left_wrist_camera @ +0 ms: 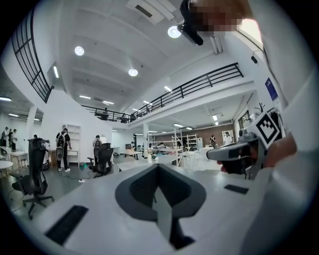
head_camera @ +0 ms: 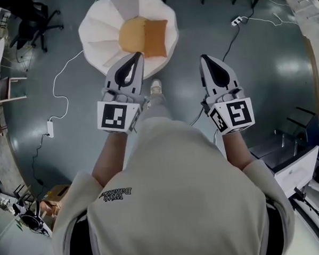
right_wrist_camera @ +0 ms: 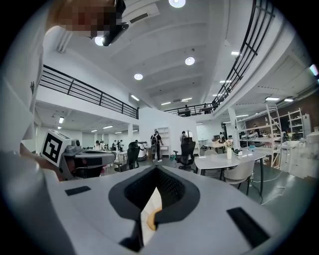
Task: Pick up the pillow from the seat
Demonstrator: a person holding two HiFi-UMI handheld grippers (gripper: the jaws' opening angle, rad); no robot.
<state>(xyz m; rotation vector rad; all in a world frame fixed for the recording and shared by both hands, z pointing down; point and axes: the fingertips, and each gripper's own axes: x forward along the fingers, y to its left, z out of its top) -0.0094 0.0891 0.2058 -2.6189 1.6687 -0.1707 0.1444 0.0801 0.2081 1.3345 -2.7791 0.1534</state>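
An orange square pillow (head_camera: pixel 156 38) lies on a round white seat (head_camera: pixel 98 31), next to a paler tan round cushion (head_camera: pixel 130 36). Both grippers are held level in front of the person, above the grey floor. My left gripper (head_camera: pixel 138 56) points at the seat's near edge with its jaws shut and nothing in them. My right gripper (head_camera: pixel 204 58) hangs to the right of the seat, also shut and empty. In the right gripper view a sliver of white seat and orange pillow (right_wrist_camera: pixel 151 219) shows below the jaws. Each gripper view shows the other gripper (left_wrist_camera: pixel 234 152) (right_wrist_camera: pixel 94 158) beside it.
White cables and a power strip (head_camera: pixel 49 128) lie on the floor at the left, another strip (head_camera: pixel 238 20) at the top right. An office chair (head_camera: pixel 34 21) stands at the top left. A grey-white cabinet (head_camera: pixel 294 160) is at the right. The person's shoe (head_camera: pixel 156 87) is just before the seat.
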